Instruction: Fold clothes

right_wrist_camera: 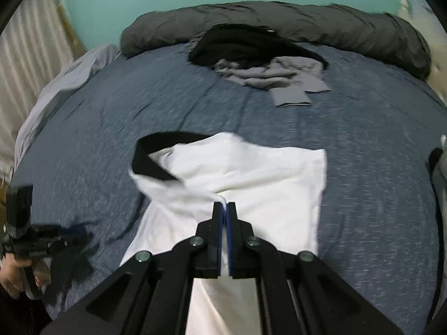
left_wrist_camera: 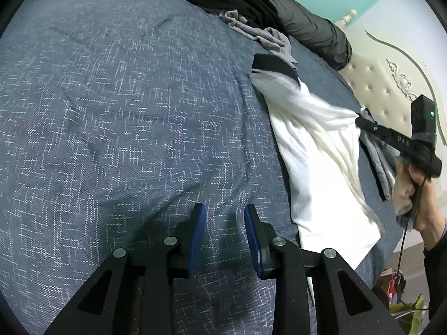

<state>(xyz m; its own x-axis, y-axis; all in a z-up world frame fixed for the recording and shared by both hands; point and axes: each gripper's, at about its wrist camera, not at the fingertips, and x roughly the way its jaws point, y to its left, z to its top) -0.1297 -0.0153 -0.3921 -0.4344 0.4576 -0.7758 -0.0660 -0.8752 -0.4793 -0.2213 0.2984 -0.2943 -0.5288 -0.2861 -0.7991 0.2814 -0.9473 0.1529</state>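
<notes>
Pinching the white shirt [right_wrist_camera: 251, 173], right hand-held gripper [right_wrist_camera: 224, 205] lifts a fold.

At your twelve o'clock, the white shirt [right_wrist_camera: 251, 184] is soft matt cloth, its black collar band [right_wrist_camera: 151, 153] a denser knit. The bedspread [left_wrist_camera: 125, 111] under it is a coarse blue weave flecked white. Your right gripper [right_wrist_camera: 224, 209] shows matt black plastic arms, dull metal pins and blue pads [right_wrist_camera: 229, 223]. At one o'clock, a grey garment [right_wrist_camera: 279, 75] lies crumpled, thin and matt; behind it, the dark duvet [right_wrist_camera: 307, 19] looks smooth.
</notes>
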